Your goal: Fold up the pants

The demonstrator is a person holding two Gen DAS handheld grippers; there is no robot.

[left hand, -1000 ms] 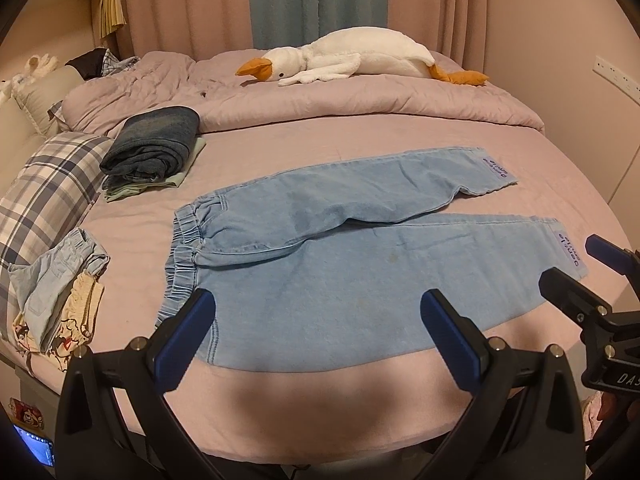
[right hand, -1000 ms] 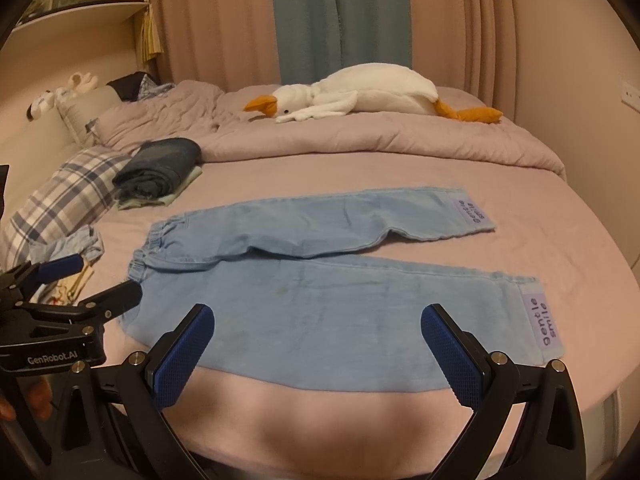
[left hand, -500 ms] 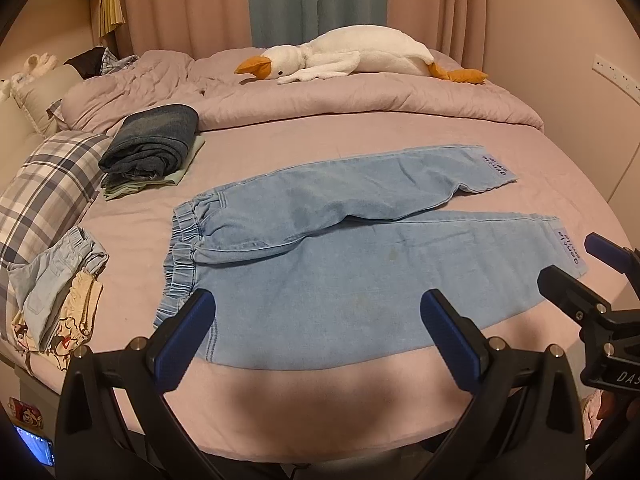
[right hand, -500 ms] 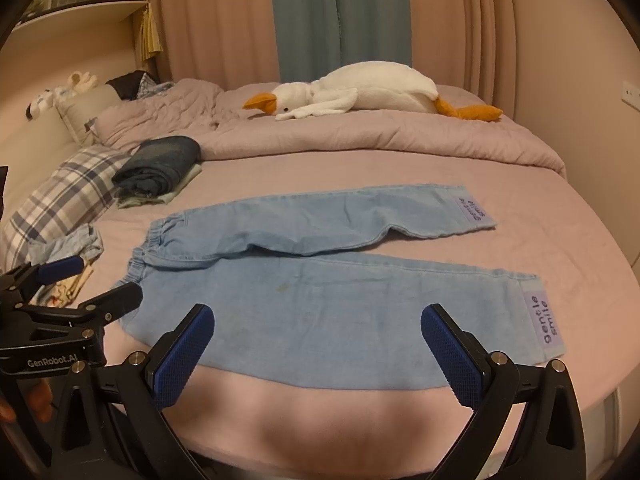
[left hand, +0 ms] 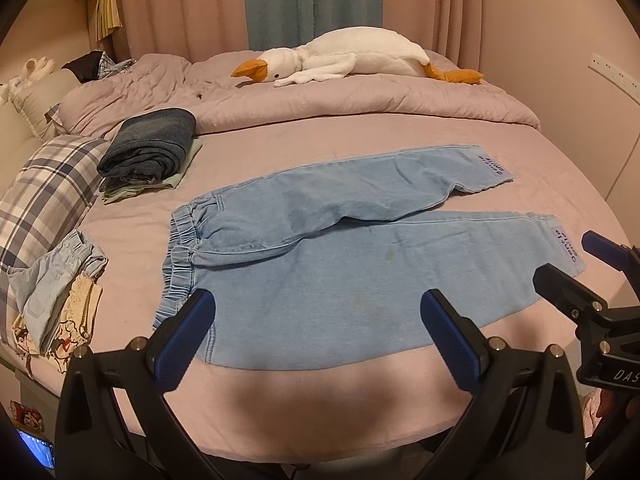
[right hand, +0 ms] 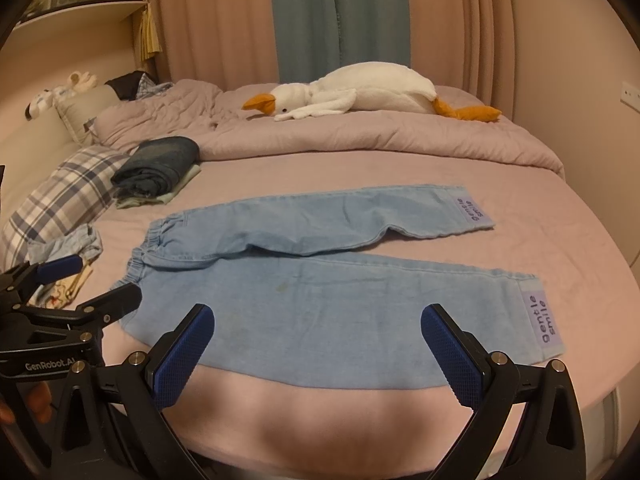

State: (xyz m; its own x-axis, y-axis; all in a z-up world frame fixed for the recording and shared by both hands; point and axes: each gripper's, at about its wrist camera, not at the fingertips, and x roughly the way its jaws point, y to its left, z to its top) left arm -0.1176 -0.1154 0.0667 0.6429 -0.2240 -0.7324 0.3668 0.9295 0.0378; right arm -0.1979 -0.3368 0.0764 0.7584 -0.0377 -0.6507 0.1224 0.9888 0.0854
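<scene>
"gentle smile" on pants (right hand: 320, 300) cuff labels (right hand: 542, 322)

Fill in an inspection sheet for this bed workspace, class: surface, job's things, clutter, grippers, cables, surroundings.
Surface: bed, pink sheet, quilt bunched at the far side.
Job's things: pants lying flat and unfolded, waistband to the left.
Clutter: folded jeans; plaid pillow; small clothes pile; plush goose.
Grippers: left gripper open, empty, over the near pant edge; right gripper open, empty.
Cables: nothing seen.
Surroundings: curtains; wall sockets; shelf.
</scene>
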